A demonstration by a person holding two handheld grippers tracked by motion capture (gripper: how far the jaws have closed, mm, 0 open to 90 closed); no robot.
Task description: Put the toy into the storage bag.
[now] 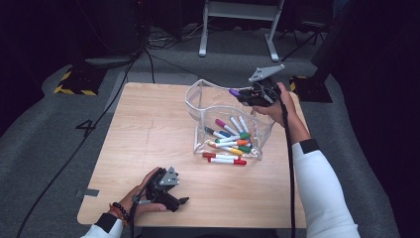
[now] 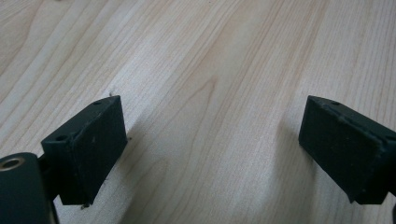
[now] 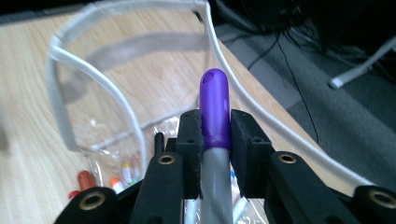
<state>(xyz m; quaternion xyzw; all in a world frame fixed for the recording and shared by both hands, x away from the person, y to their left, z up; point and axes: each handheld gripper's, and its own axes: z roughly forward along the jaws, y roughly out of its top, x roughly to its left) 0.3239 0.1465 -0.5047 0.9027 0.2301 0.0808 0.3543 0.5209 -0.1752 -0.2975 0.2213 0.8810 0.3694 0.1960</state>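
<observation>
purple-capped grey marker (image 3: pixel 215 116) above clear pouch (image 1: pixel 198 101), seemingly level.

We see the right gripper (image 1: pixel 246 94) holding a purple-capped marker (image 1: pixel 235 92) over the clear pouch (image 1: pixel 198 101) of markers. Our left gripper (image 1: pixel 181 197) rests near the wooden table (image 1: pixel 148 134) edge

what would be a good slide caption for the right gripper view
Right gripper shut on a purple-capped marker, held above the open mouth of a clear plastic pouch.

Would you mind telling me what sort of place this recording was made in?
Probably a lab or studio set up for recording: a lone wooden table on grey carpet, cables trailing across the floor, hazard-striped tape by dark equipment, and a white metal stand behind.
</observation>
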